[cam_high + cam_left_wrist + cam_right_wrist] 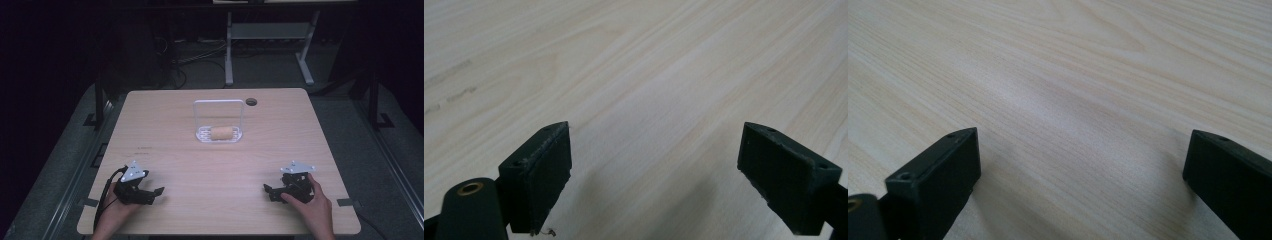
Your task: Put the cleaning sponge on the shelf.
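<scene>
Pale wood table, two open tools, dark room beyond

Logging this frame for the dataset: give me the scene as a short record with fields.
surface: light wooden table
left claw: jaws open, nothing between them, low over the table's near left
right claw: jaws open, nothing between them, low over the table's near right
rack: small white wire rack with a tall handle, mid-table toward the far edge
item in rack: tan roll-shaped thing lying on its side
contact: both claws apart from the rack
other: round hole near the table's far edge
</scene>
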{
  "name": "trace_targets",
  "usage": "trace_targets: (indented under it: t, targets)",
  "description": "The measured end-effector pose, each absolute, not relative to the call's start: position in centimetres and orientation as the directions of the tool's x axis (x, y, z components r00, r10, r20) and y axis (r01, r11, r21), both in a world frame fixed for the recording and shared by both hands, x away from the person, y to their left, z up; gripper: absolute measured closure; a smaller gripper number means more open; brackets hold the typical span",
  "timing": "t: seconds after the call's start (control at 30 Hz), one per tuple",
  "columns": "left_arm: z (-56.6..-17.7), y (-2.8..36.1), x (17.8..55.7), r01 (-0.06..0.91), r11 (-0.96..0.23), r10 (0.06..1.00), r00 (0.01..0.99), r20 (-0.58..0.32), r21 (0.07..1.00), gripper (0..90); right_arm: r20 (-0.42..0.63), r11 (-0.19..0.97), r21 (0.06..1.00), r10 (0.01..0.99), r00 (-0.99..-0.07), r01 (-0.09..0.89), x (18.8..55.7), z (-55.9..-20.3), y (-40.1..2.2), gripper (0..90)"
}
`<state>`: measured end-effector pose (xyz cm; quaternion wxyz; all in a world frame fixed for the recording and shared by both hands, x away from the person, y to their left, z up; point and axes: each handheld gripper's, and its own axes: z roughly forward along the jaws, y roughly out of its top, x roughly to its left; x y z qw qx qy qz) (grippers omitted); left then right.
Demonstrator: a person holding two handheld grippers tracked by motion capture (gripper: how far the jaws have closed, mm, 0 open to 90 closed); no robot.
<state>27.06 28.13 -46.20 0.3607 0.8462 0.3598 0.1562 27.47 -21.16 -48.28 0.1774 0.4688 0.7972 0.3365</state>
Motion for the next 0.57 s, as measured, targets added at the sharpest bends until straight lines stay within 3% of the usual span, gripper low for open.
trace_targets:
  t: [0.57]
  targets:
    - [-47.5,28.7,26.7,0.495,-0.488,0.718,0.696,0.008,0.719,12.9,0.034,0.333,0.702,0.867,-0.497,0.629,27.5,-48.3,-21.2,1.6]
